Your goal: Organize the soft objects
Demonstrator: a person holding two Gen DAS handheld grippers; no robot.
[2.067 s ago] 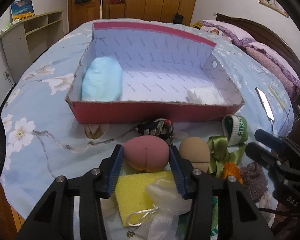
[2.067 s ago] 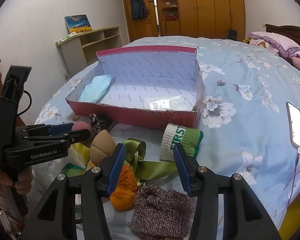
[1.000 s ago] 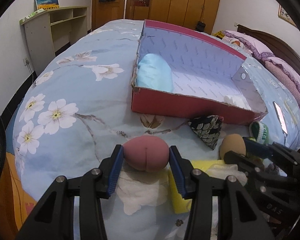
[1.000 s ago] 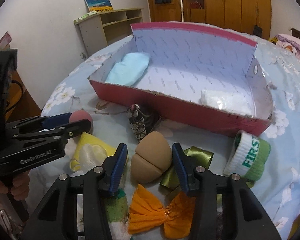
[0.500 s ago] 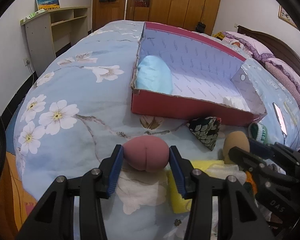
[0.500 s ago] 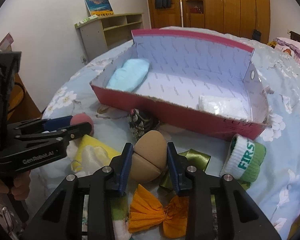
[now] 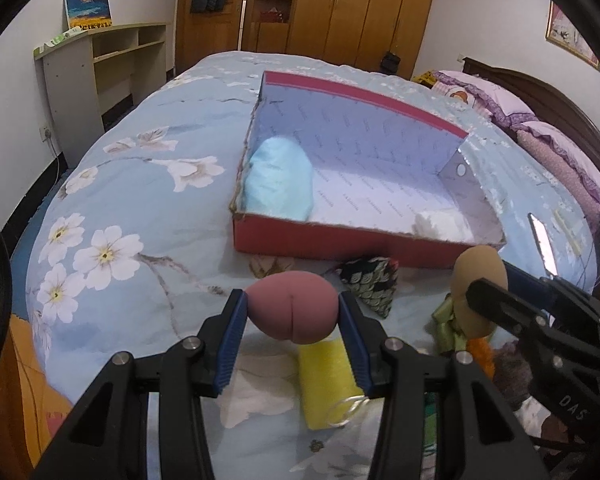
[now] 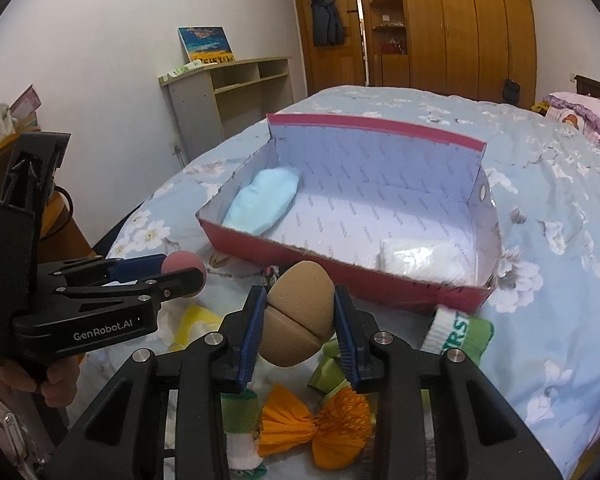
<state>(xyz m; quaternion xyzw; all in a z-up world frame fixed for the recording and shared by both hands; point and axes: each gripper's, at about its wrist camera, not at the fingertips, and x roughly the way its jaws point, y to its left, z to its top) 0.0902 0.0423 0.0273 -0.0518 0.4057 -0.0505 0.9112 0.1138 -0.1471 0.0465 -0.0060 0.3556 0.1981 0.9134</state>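
My left gripper (image 7: pixel 292 314) is shut on a pink egg-shaped sponge (image 7: pixel 292 310) and holds it above the bed, in front of the red cardboard box (image 7: pixel 340 242). My right gripper (image 8: pixel 299 324) is shut on a tan egg-shaped sponge (image 8: pixel 298 324), lifted above the pile of soft things. The box (image 8: pixel 340 264) holds a light blue soft bundle (image 8: pixel 262 198) at its left and a white packet (image 8: pixel 424 260) at its right. The right gripper with the tan sponge (image 7: pixel 478 270) shows at the right of the left wrist view.
On the bed lie a yellow sponge (image 7: pixel 326 376), a patterned triangular pouch (image 7: pixel 370 282), an orange bow (image 8: pixel 320 420), a green ribbon (image 8: pixel 328 364) and a green-white sock roll (image 8: pixel 458 334). A phone (image 7: pixel 542 246) lies right of the box. A shelf (image 8: pixel 228 92) stands by the wall.
My right gripper has closed on the tan sponge and lifted it off the pile. My left gripper has kept the pink sponge and risen a little.
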